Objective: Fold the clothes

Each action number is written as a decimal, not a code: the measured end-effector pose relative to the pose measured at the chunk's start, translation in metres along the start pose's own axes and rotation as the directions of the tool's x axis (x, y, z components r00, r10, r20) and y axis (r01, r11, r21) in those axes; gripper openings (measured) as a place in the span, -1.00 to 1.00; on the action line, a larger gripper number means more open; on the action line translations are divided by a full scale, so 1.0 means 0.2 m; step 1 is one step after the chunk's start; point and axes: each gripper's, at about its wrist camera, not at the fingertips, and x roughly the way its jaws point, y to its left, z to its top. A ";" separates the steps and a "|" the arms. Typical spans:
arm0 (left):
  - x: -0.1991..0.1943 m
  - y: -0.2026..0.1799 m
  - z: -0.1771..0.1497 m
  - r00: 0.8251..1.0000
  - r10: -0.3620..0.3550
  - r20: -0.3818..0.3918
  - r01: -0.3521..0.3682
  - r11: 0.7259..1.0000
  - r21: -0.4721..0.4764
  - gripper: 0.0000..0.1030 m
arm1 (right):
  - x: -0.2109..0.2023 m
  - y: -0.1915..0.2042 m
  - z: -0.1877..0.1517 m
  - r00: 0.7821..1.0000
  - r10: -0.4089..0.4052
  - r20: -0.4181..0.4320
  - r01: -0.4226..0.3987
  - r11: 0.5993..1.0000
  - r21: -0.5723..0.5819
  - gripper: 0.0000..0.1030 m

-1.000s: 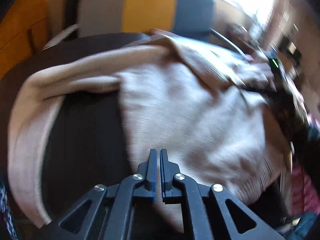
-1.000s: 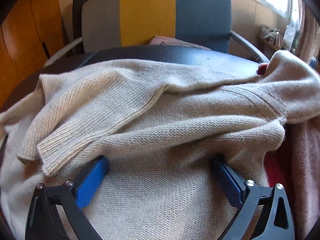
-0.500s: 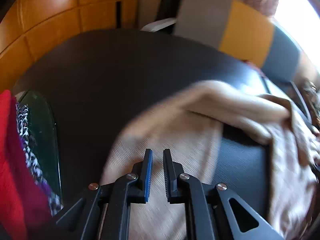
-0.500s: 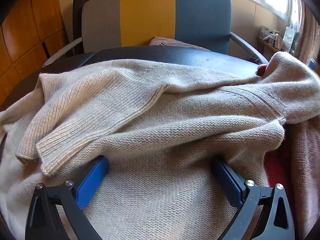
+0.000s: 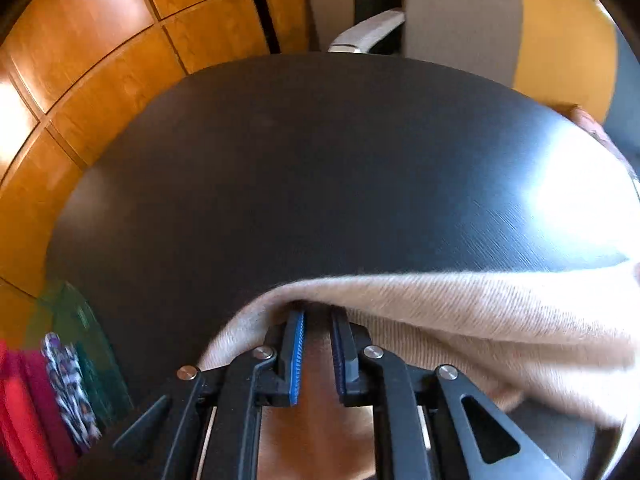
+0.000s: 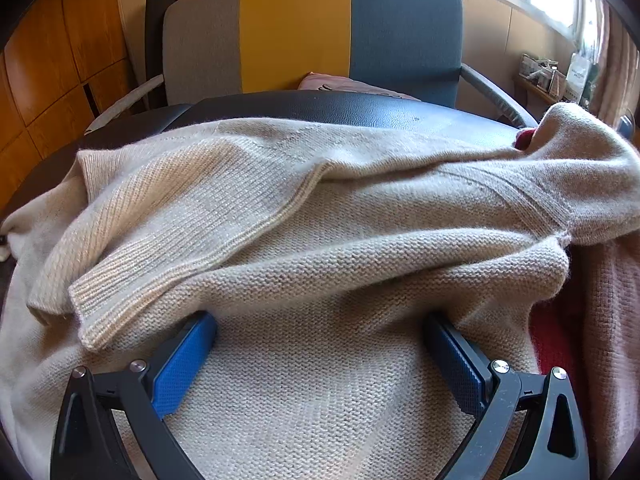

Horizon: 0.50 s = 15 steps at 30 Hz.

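Dark tabletop (image 5: 304, 184), striped chair behind. Beige knit sweater (image 6: 320, 280) lay across it: soft, light, stretchy. Left gripper (image 5: 317, 354) fingers parting, fabric edge between. Right gripper (image 6: 320, 364) fingers spread wide, resting on the knit. Best grabbed at ribbed hem.

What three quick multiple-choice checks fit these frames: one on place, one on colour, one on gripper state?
1. Where does the beige sweater lie?
A. on the dark table
B. on the chair seat
C. on the floor

2. What colours are the chair back panels?
A. red, white, black
B. grey, yellow, blue
C. all green

3. How do the right gripper jaws stand?
A. wide apart on the knit
B. pinched shut on a sleeve
C. out of view

Answers:
A, the dark table shows past the knit's far edge.
B, three panels side by side.
A, both blue pads rest far apart on the sweater.
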 end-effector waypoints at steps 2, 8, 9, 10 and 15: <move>0.04 0.03 0.07 0.999 0.034 -0.009 -0.034 0.999 -0.001 -0.75 | -0.01 0.00 -0.01 1.000 -0.001 0.000 0.001 1.000 0.000 1.00; -0.02 0.14 0.11 0.999 0.043 -0.002 -0.043 0.993 -0.108 -0.75 | 0.09 0.01 0.13 1.000 0.009 -0.006 -0.009 1.000 -0.006 1.00; -0.07 0.14 0.08 1.000 0.012 0.023 -0.009 0.992 -0.124 -0.75 | 0.09 0.00 0.14 1.000 0.010 -0.006 -0.010 1.000 -0.004 1.00; -0.13 0.14 0.04 0.998 -0.029 0.051 0.036 0.990 -0.138 -0.75 | 0.09 -0.01 0.15 1.000 0.011 -0.006 -0.011 1.000 -0.003 1.00; -0.50 -0.15 -0.30 0.931 -0.335 0.147 0.328 0.942 0.071 -0.75 | 0.14 0.04 0.18 1.000 0.012 -0.005 -0.012 1.000 0.001 1.00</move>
